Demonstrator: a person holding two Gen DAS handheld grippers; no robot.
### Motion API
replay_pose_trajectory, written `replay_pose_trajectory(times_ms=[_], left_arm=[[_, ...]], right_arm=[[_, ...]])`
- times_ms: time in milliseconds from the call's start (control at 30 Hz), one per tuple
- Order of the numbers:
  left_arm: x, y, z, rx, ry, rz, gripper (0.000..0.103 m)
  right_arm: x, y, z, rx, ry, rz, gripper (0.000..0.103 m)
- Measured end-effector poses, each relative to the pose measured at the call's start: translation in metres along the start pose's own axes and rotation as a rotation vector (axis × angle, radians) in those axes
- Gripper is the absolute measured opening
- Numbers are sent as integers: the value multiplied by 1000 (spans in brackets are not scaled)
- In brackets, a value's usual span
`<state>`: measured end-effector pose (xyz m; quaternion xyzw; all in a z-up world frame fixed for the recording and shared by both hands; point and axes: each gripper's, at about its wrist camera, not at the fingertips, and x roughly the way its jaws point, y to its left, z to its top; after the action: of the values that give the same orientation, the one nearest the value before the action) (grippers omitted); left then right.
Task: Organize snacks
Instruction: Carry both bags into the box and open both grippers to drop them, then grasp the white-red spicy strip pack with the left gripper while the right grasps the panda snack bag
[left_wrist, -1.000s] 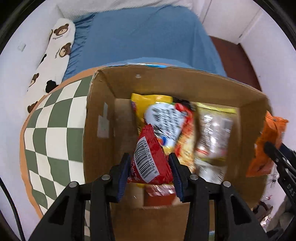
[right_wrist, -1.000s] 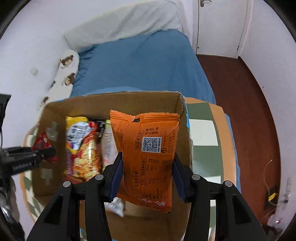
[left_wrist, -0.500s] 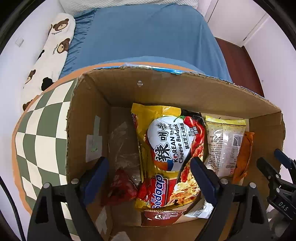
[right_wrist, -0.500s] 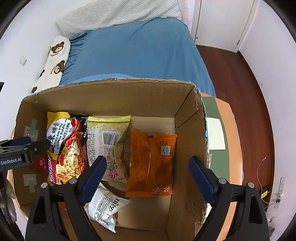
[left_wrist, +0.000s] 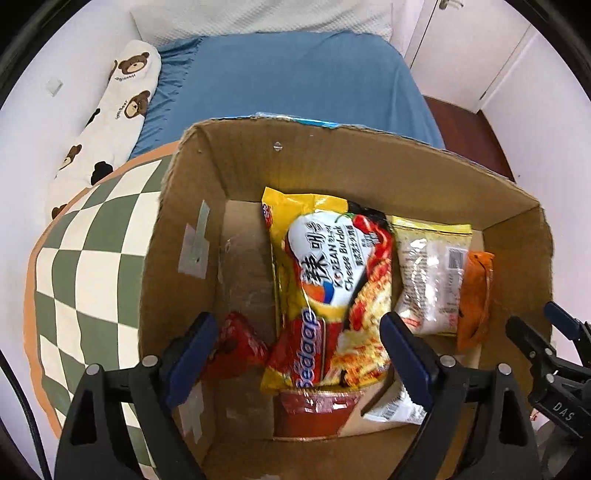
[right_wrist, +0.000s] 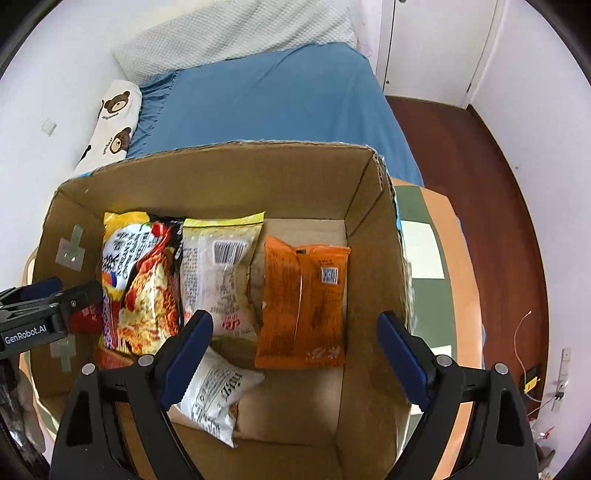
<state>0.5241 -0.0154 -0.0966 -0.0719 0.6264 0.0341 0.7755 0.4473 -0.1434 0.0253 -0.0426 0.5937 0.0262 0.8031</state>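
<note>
Contents of the cardboard box (right_wrist: 236, 177), listed from the packets outward.

1. Orange packet (right_wrist: 303, 306): flat on the box floor, directly ahead of and below our right gripper (right_wrist: 295, 354). Both grippers' jaws have just been opening; the right one's now stand wide with nothing pressed between them. We judge it lies here because we let it fall from this spot.

2. Small red packet (left_wrist: 236, 343): down in the box's near left corner, just ahead of the left pad of our left gripper (left_wrist: 295, 354), whose jaws likewise stand wide and empty. It looks dropped rather than laid, being crumpled against the wall.

3. Yellow noodle packet (left_wrist: 325, 288): ahead of the left gripper, between its pads in that view, lying lengthwise; it partly covers a red packet (left_wrist: 310, 410) nearer us.

4. Pale yellow packet (right_wrist: 218, 269): between the noodle packet and the orange one, ahead and left of the right gripper; the three lie side by side in a row, which we take for the sorting order.

5. White packet (right_wrist: 218, 398): loose and askew, under the right gripper's left pad.

6. Outside: a checked table (left_wrist: 85, 280) bears the box; a blue bed (right_wrist: 266, 103) and a bear-print pillow (left_wrist: 118, 110) lie beyond.
</note>
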Motion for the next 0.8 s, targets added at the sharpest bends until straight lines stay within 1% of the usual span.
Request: replay_pose_trajectory(times_ms=[233, 433, 567, 800], left_arm=[[-40, -7, -31, 15, -98, -5, 90], [-84, -11, -65, 38, -201, 5, 90], [-107, -11, -87, 48, -252, -3, 90], [-144, -11, -132, 60, -310, -19, 90]], right_arm=[[-39, 8, -27, -24, -83, -16, 92], [-78, 13, -52, -24, -146, 0, 92], [-105, 18, -72, -30, -191, 4, 92], [-153, 28, -109, -30, -258, 32, 92]])
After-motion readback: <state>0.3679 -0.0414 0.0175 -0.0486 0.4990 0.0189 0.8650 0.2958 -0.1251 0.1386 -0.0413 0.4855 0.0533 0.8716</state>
